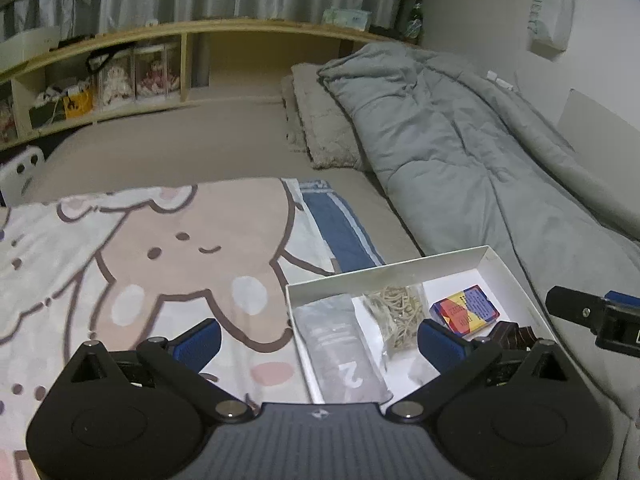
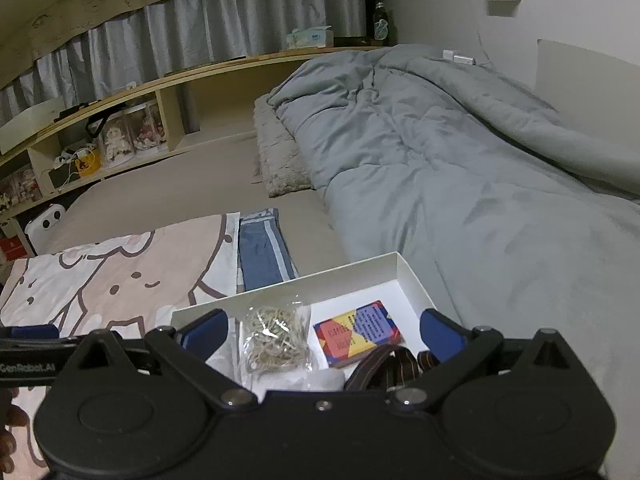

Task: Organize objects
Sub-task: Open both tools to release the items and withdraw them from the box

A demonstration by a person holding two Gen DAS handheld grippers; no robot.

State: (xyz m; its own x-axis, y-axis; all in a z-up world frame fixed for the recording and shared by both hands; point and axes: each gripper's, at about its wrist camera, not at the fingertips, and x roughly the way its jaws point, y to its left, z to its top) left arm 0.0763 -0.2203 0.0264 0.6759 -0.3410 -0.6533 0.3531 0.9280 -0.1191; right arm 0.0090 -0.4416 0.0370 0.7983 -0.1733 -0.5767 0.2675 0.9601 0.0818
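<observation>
A white shallow box [image 1: 384, 267] lies on the bed. In it are a grey plastic packet marked "2" [image 1: 344, 354], a clear bag of rubber bands [image 1: 398, 316], a colourful small card box [image 1: 464, 312] and a dark brown striped item [image 1: 516, 336]. My left gripper [image 1: 320, 342] hangs open above the box's left part, with nothing between its blue pads. My right gripper [image 2: 322, 332] is open too, above the rubber band bag [image 2: 276, 340], the card box [image 2: 356, 332] and the brown item [image 2: 400, 364], holding nothing.
The box rests beside a cartoon bear blanket [image 1: 160, 264] and a folded blue cloth [image 1: 340, 228]. A bunched grey duvet [image 1: 480, 160] fills the right side, with a pillow [image 1: 324, 128] behind. A wooden shelf [image 1: 120, 80] runs along the far edge.
</observation>
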